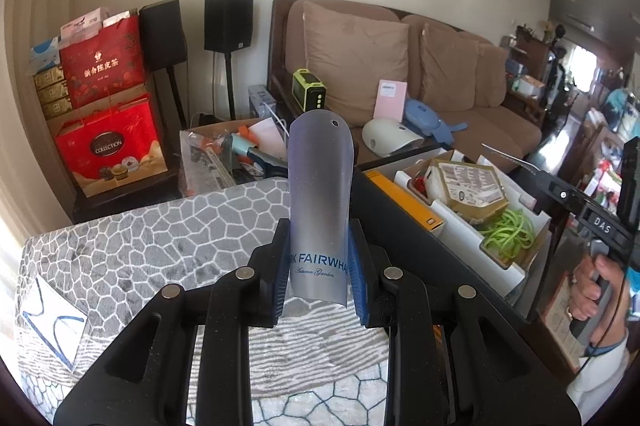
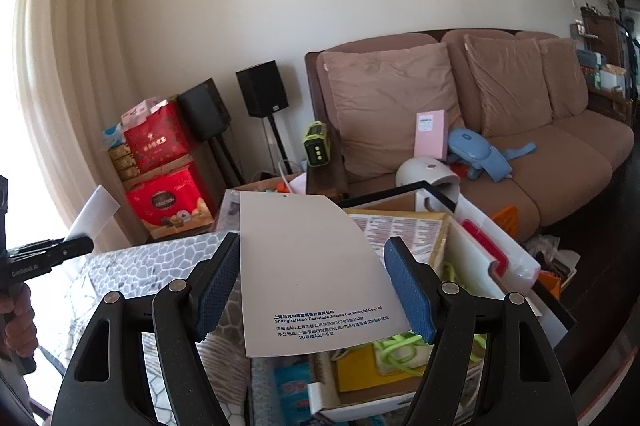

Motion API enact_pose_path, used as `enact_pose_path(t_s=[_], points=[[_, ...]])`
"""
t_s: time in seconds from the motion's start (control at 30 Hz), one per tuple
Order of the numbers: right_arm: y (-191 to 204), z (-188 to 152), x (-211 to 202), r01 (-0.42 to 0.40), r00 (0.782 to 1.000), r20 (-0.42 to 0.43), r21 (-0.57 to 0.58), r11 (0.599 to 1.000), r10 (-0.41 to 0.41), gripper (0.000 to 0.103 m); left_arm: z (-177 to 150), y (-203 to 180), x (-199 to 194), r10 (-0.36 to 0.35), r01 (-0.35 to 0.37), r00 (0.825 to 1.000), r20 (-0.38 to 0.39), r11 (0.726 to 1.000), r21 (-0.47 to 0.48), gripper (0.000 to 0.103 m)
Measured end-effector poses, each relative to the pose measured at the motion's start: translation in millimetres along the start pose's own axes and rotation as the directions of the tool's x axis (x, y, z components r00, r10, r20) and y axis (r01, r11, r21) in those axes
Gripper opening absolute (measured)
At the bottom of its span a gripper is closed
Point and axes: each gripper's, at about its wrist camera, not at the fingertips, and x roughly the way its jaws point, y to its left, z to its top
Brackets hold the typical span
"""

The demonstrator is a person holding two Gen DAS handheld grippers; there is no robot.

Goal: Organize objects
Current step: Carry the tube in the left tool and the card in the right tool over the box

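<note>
I am carrying 2 printed cards toward the open box (image 2: 472, 266) at lower right of the right view; next each needs lowering into a free slot. The right gripper (image 2: 316, 290) is clamping a wide beige card (image 2: 308, 266); the left gripper (image 1: 318, 278) is pinching a narrower curved grey card (image 1: 320, 194), frame centre.

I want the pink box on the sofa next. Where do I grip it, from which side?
Probably grip the pink box by its upper half, pinching across its two long edges, coming from above and in front: it stands upright against a cushion, and the white dome crowds its base.
</note>
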Motion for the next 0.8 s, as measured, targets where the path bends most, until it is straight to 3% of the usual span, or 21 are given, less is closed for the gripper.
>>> enact_pose_path(t_s=[0.33,0.8], points=[[-35,-2,1,0.049,0.999,-0.019,0.078,0.996,-0.047,0.075,6,-16,6,-0.045,0.044,0.999,0.004,0.999,0.008,0.024],[-66,-4,-1,0.123,0.992,-0.054,0.102,0.987,-0.118,0.075,14,-55,28,-0.099,0.1,0.995,-0.013,0.993,0.056,0.025]])
